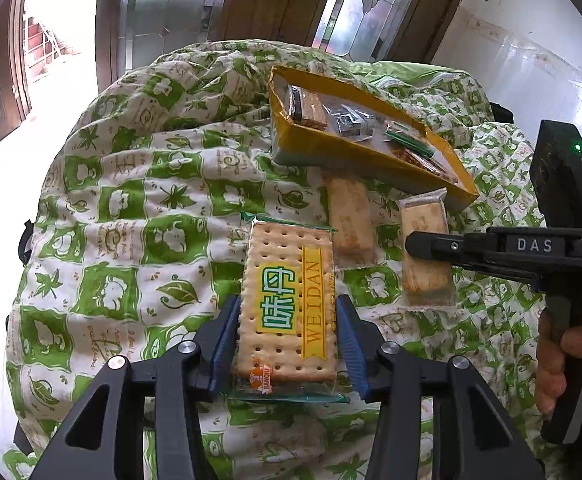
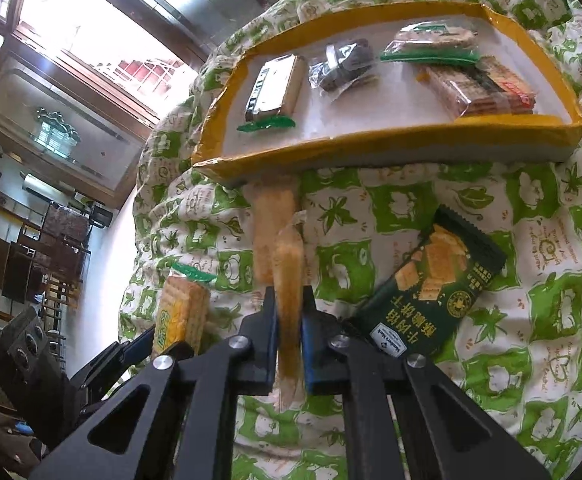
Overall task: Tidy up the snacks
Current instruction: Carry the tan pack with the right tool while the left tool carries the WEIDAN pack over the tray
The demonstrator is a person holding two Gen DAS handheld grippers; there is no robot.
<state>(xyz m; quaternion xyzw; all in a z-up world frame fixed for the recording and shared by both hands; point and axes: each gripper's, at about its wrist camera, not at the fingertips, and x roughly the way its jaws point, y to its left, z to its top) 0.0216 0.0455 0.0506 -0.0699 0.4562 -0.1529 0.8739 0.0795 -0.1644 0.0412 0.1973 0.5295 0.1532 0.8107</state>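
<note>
Flanking clear biscuit pack (image 2: 289, 300): green packet (image 2: 431, 284), box (image 2: 371, 148).

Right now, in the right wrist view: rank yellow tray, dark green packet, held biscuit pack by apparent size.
1. yellow tray
2. dark green packet
3. held biscuit pack, seen edge-on and close to the camera in the right gripper, so its rank is unsure.

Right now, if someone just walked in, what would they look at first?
Probably the big cracker packet with yellow and green writing, squeezed between the left gripper fingers in the middle. Next, the yellow-edged tray farther back on the green leafy cloth, with several wrapped snacks inside. The right gripper pinches a thin biscuit packet on its edge, with a dark green snack pack lying right beside it.
</note>
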